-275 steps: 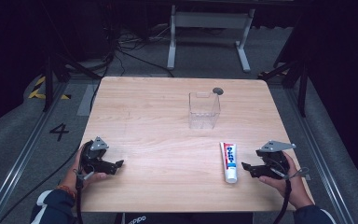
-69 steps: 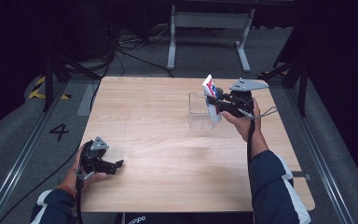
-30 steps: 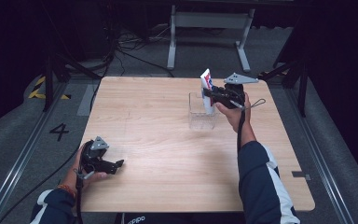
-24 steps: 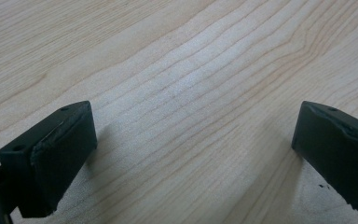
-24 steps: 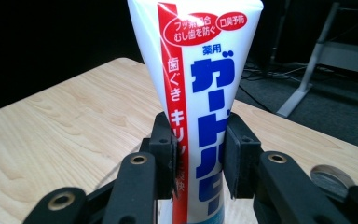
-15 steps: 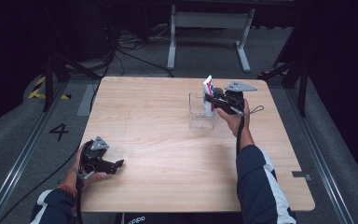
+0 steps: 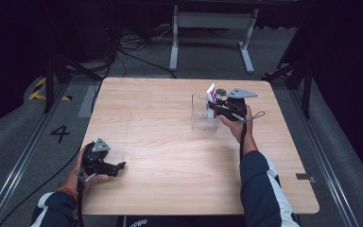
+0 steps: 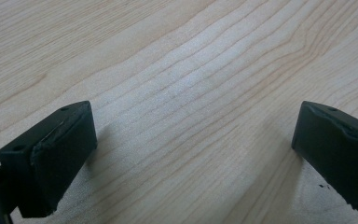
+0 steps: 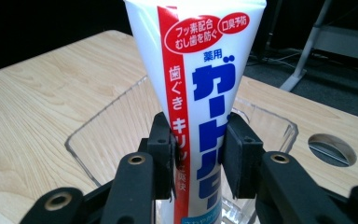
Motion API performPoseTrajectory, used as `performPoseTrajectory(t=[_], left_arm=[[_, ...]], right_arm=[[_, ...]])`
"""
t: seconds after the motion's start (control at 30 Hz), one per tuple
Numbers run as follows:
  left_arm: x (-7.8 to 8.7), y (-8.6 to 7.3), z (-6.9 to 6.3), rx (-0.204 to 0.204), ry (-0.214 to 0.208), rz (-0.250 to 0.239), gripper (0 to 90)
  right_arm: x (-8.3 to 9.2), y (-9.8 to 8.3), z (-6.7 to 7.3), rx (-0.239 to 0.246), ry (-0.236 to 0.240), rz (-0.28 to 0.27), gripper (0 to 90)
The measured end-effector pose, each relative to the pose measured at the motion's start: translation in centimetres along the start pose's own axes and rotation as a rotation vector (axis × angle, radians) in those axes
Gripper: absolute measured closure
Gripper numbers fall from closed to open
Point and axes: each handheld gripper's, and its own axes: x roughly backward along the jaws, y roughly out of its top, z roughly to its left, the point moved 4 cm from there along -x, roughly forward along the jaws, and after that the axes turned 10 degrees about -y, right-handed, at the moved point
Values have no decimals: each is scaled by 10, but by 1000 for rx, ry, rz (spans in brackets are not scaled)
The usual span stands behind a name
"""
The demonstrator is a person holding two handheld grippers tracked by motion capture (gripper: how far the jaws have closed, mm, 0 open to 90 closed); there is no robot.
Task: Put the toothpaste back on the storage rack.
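Here we see the right gripper (image 7: 216, 105), jaws clamped on an upright tube (image 9: 200, 93), lowering it into the clear cup (image 7: 202, 113); next, release; the left gripper (image 7: 116, 167) rests wide-jawed on the tabletop (image 7: 170, 142).

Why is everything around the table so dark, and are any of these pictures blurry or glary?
High view: light falls on the wooden table, the floor beyond stays dim, and the image is soft. Right gripper view: the toothpaste tube is sharp, the clear container catches faint glints, the background is dark. Left gripper view: the jaws throw soft shadows on the wood.
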Motion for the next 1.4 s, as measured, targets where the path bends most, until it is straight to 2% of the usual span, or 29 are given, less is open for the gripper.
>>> performPoseTrajectory(t=[0.2,0.47,0.67,1.17,1.4], left_arm=[[0,0,0,0,-1,2,3],[0,0,0,0,1,-1,3],[0,0,0,0,2,1,3],[0,0,0,0,3,1,3],[0,0,0,0,3,1,3]], right_arm=[[-2,-3,1,11,-4,28,671],[-4,-12,4,52,-14,84,667],[-4,-13,6,56,-13,92,640],[-1,-12,9,27,-8,79,574],[3,-11,9,42,-15,82,574]])
